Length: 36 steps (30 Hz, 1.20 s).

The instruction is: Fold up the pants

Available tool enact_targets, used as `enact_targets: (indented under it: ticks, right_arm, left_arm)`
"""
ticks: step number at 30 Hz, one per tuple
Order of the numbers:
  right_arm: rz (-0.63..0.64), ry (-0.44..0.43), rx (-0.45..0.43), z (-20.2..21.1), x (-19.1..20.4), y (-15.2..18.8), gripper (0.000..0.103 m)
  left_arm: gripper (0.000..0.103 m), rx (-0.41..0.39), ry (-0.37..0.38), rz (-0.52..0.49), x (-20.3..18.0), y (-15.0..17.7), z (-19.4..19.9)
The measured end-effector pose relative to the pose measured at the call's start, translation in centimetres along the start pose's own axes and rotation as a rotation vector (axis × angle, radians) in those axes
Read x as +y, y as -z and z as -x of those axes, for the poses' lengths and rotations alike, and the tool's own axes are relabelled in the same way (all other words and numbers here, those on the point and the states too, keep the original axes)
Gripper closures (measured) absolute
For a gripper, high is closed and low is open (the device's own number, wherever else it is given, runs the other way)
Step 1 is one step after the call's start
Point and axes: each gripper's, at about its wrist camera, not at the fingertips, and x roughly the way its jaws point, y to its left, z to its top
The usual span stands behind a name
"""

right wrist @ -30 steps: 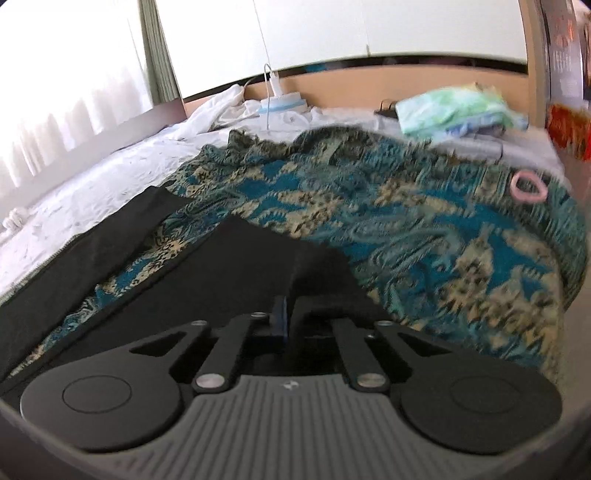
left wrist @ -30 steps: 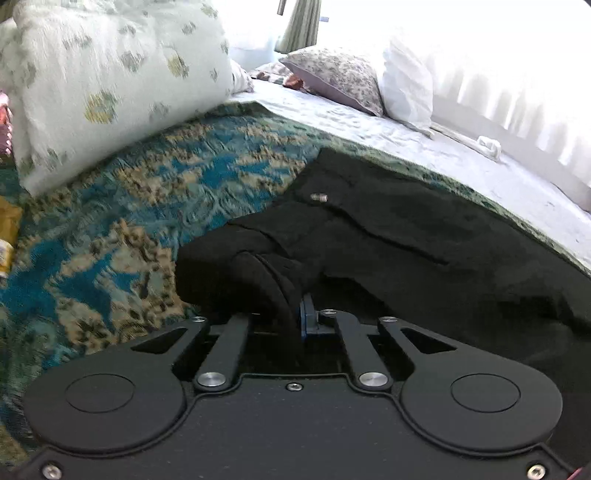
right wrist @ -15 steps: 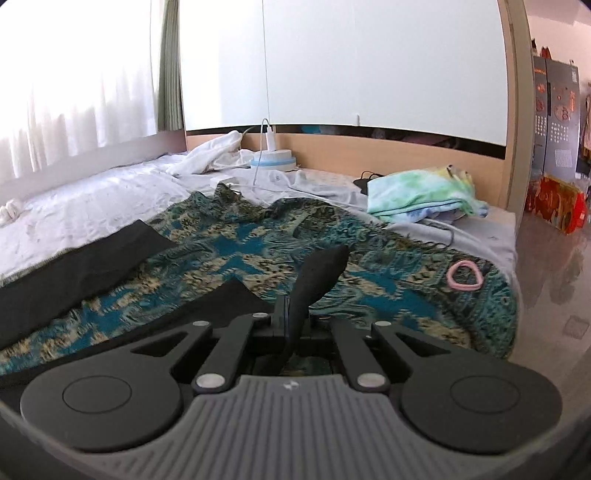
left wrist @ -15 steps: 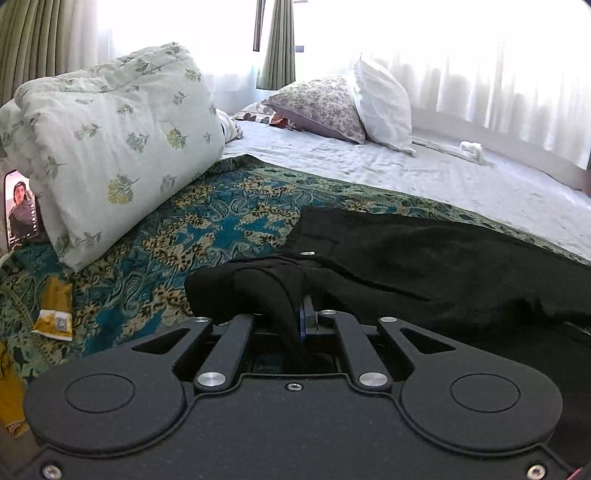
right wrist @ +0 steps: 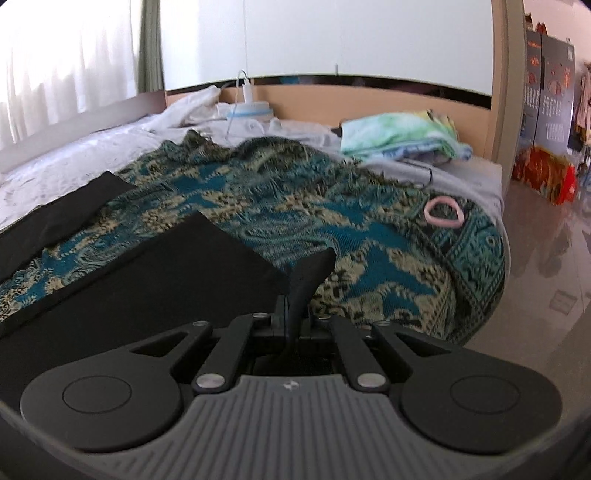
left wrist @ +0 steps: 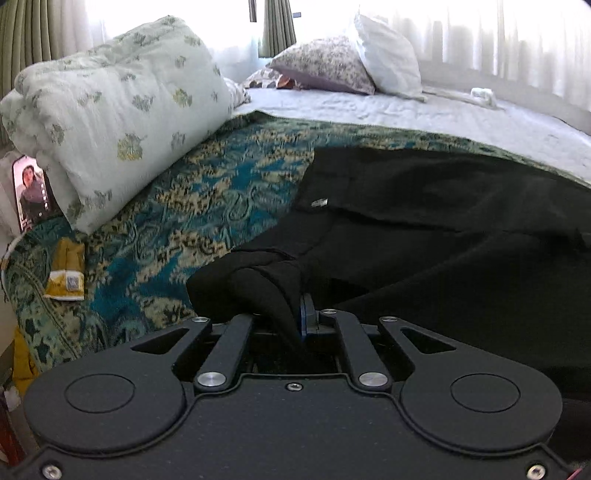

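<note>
Left gripper [left wrist: 295, 314]: jaws clamped on a bunched fold of the black pants [left wrist: 461, 229] at the waist end.
Right gripper [right wrist: 293, 314]: jaws pinched on a corner of a pant leg [right wrist: 166, 280], the cloth tip standing up between them.
Pants: spread across the teal patterned blanket [left wrist: 207, 206] on the bed.
Middle ground: rolled floral quilt [left wrist: 110, 110] at left; pink ring [right wrist: 443, 212] on the blanket edge.
Far: pillows [left wrist: 388, 62], folded green cloth [right wrist: 399, 136], curtains.

Sunlit curtains [left wrist: 498, 33] behind a bed [left wrist: 406, 114]; glossy floor [right wrist: 546, 266] beside it.
</note>
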Motion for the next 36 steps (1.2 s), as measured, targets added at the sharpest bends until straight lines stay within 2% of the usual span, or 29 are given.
enact_targets:
  ticks: [6, 8, 10, 11, 14, 18, 20, 27, 31, 36]
  right_arm:
    - [0.019, 0.004, 0.013, -0.3, 0.1, 0.2, 0.096]
    - [0.027, 0.008, 0.019, -0.3, 0.2, 0.1, 0.092]
    - [0.038, 0.013, 0.019, -0.2, 0.4, -0.1, 0.068]
    - [0.043, 0.015, 0.021, -0.1, 0.5, -0.2, 0.067]
    - [0.051, 0.001, 0.024, 0.5, 0.9, -0.4, 0.056]
    - [0.069, -0.016, 0.015, 1.5, 1.7, -0.7, 0.047]
    - [0.081, -0.026, 0.008, 2.1, 2.3, -1.0, 0.043]
    - [0.115, -0.095, -0.035, 4.7, 4.9, -2.7, 0.027]
    - [0.136, -0.143, -0.06, 6.2, 6.9, -3.8, 0.018]
    - [0.146, -0.212, -0.07, 7.5, 9.5, -4.6, 0.013]
  left_arm:
    - [0.094, 0.015, -0.013, -0.01, -0.3, 0.4, -0.7]
    - [0.093, 0.017, -0.012, -0.005, -0.3, 0.5, -0.8]
    - [0.09, 0.022, -0.009, 0.008, -0.1, 0.5, -0.9]
    - [0.088, 0.023, -0.009, 0.012, 0.0, 0.4, -0.8]
    - [0.086, 0.027, -0.002, 0.015, 0.0, 0.3, -0.8]
    - [0.064, 0.034, 0.015, 0.028, 0.1, 0.1, -0.7]
    - [0.057, 0.039, 0.039, 0.039, 0.0, 0.0, -0.5]
    - [0.02, 0.008, 0.131, 0.051, -0.4, -1.4, 1.6]
    - [0.014, -0.015, 0.183, 0.059, -0.6, -2.6, 2.8]
    - [0.01, -0.022, 0.228, 0.074, -1.0, -4.2, 3.5]
